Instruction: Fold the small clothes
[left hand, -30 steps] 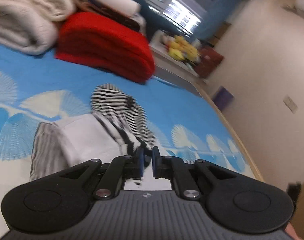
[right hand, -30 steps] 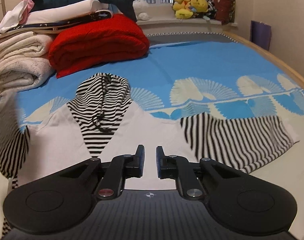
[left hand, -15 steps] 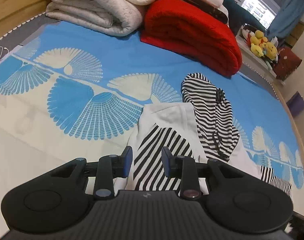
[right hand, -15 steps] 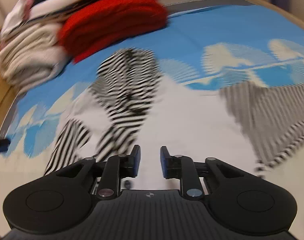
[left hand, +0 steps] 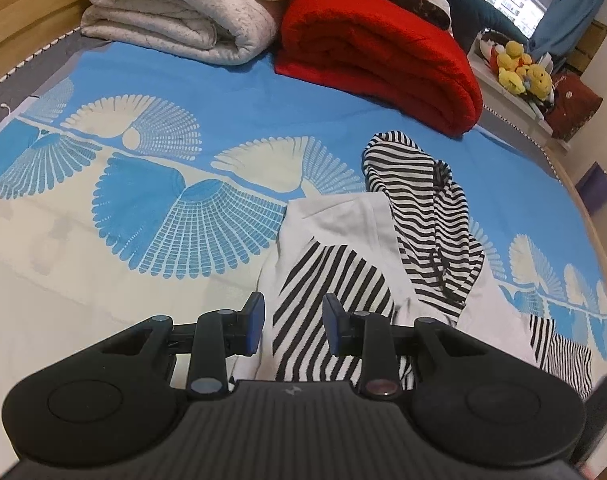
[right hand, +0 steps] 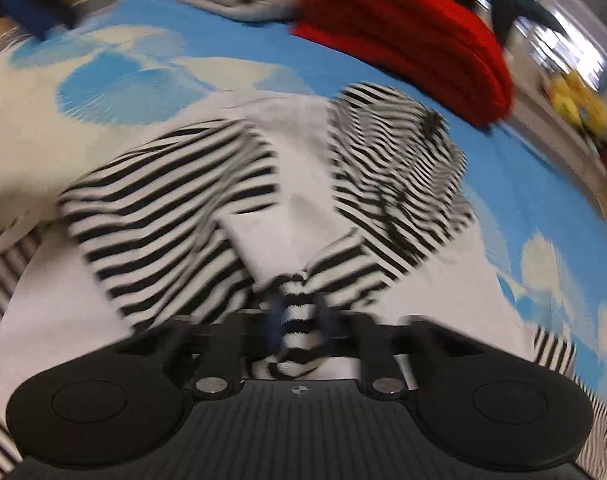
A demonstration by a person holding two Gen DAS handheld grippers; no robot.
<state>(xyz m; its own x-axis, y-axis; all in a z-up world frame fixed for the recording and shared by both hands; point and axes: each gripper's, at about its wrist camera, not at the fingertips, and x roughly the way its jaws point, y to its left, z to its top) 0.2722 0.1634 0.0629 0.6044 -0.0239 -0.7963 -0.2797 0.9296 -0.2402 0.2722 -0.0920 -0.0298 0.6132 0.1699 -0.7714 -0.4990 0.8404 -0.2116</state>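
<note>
A small white hoodie point(left hand: 343, 220) with a black-and-white striped hood point(left hand: 419, 208) and striped sleeves lies on the blue patterned bed. One striped sleeve point(left hand: 323, 300) is folded across its white body. My left gripper point(left hand: 293, 324) is open and empty, just above that folded sleeve. In the blurred right wrist view, my right gripper point(right hand: 299, 316) is shut on a bunched striped sleeve point(right hand: 299, 344) and holds it over the hoodie's white body point(right hand: 287, 208). The hood point(right hand: 395, 160) lies beyond it.
A folded red blanket point(left hand: 379, 52) and stacked cream blankets point(left hand: 183, 12) lie at the head of the bed. Yellow plush toys point(left hand: 519, 72) sit on a ledge at the far right. A wooden bed frame point(left hand: 19, 4) runs along the left.
My left gripper let go of the sleeve it held, opened and drew back left. My right gripper closed on the other striped sleeve and swung it left over the hoodie's body.
</note>
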